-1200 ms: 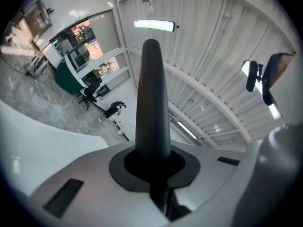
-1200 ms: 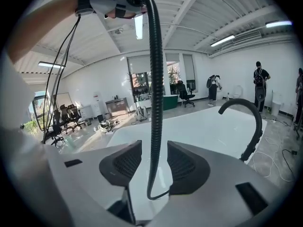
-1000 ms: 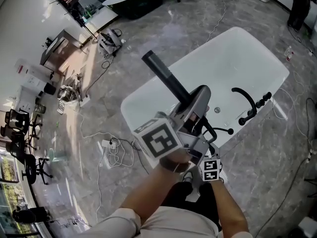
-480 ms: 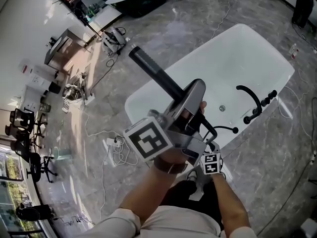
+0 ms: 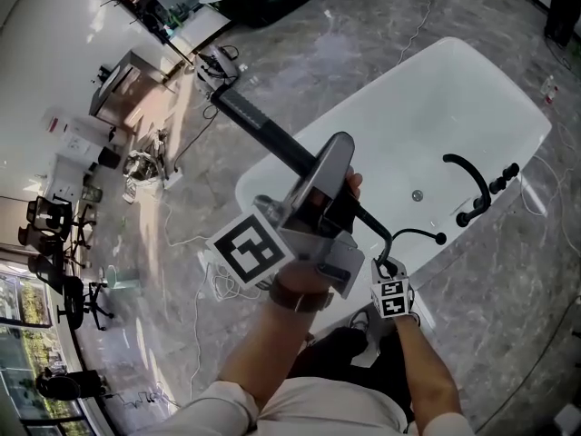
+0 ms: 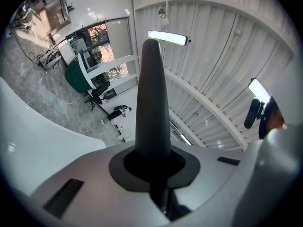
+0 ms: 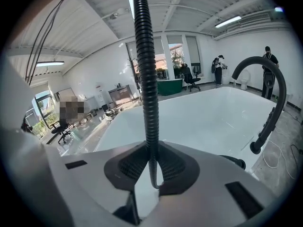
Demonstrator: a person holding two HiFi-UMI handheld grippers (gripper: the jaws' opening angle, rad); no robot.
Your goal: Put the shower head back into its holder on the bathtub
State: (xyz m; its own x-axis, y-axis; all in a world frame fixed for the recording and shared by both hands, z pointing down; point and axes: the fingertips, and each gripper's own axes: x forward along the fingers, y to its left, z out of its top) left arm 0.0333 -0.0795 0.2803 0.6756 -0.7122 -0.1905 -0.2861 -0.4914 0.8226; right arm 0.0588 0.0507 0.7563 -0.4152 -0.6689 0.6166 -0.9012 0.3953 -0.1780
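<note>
Shower head (image 6: 152, 98) is sitting clamped in the left tongs (image 6: 154, 167) above the bathtub (image 7: 203, 122), while the right tongs (image 7: 150, 171), having just been closing, are pinching its hose (image 7: 144, 70).

A grey marbled stone floor (image 5: 300, 53) spreads all around. Tangled white cables (image 5: 213, 289) lie near, left of centre. Black swivel office chairs (image 5: 64, 302) stand far left.

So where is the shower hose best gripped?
The shower hose is best pinched on its straight ribbed stretch, pads across it from either side: it is thin, round and stands upright between the right gripper's jaws, which have just been closing on it.
</note>
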